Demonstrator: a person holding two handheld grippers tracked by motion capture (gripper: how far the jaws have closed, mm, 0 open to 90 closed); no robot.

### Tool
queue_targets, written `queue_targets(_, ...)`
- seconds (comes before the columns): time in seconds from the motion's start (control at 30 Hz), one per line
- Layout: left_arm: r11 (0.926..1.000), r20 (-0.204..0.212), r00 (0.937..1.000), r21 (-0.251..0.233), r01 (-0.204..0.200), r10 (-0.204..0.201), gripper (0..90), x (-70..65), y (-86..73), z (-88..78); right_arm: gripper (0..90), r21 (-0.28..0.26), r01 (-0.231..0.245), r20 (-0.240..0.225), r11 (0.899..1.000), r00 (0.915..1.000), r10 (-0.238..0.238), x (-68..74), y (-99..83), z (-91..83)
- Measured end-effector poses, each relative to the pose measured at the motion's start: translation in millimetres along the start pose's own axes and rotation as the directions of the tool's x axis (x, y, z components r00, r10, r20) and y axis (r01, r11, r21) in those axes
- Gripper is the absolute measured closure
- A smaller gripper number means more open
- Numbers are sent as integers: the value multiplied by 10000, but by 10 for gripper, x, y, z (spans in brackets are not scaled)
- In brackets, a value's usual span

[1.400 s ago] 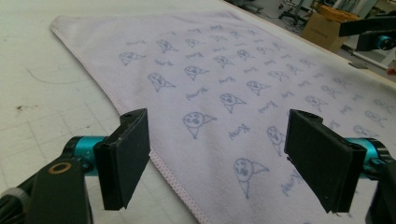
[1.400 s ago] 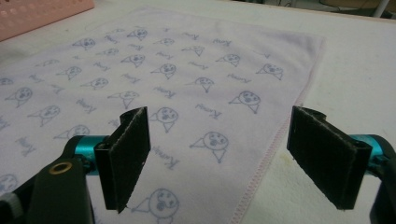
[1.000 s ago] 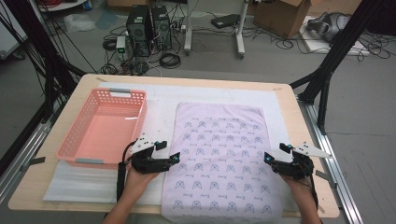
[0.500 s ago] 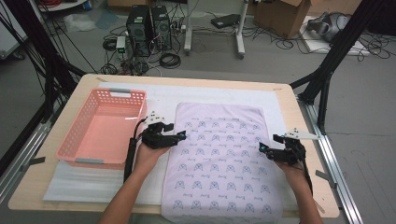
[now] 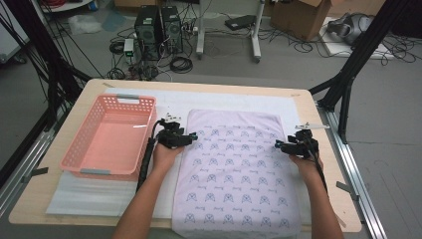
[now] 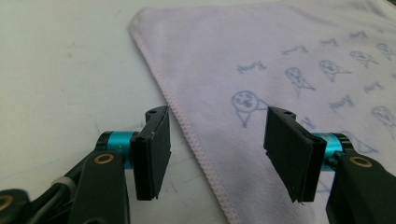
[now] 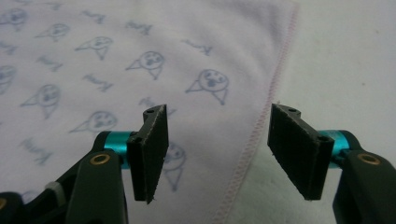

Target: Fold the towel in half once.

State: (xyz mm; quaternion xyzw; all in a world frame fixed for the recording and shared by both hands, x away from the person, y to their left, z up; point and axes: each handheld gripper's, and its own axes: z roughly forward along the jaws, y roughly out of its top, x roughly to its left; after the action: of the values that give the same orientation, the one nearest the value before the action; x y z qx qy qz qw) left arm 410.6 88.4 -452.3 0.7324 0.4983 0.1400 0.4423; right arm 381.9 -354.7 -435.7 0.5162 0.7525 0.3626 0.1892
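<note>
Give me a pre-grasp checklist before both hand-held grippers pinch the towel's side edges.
1. Left hand-held gripper straddles the towel hem: ok.
2. Right hand-held gripper straddles the opposite hem: ok.
3. Jaws, just been closing, not yet pressing cloth: ok.
4. Towel lies flat on the table: ok.
5. Basket clear of the towel: ok.
6. Both grippers level with each other along the towel: ok.
</note>
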Motion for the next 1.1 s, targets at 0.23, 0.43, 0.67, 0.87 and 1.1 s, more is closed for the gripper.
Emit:
queue_targets(0.23, 9967, -530, 9954, 230, -783, 794, 482, -75, 38, 64, 434, 404, -245, 965, 9989, 9951, 205, -2, 24, 141)
queue_targets(0.43, 9883, -1006, 9834, 382, -1478, 1510, 624, -95, 35, 57, 680, 522, 6, 814, 9986, 9967, -49, 31, 46, 141)
queue_targets(0.67, 9946, -694, 9925, 308, -988, 1007, 873, -77, 40, 55, 848, 538, 34, 512, 9985, 9987, -61, 49, 50, 143)
queue_targets(0.87, 9994, -1093, 9940, -346, -3, -35, 881, -31, 102, -5, 863, 609, 209, 956, 9979, 9951, -267, 30, 107, 145)
queue_targets(1.1, 9941, -1201, 9909, -973, 486, -602, 882, 5, 337, -114, 866, -313, -110, 1180, 9995, 9929, 146, 17, 308, 65)
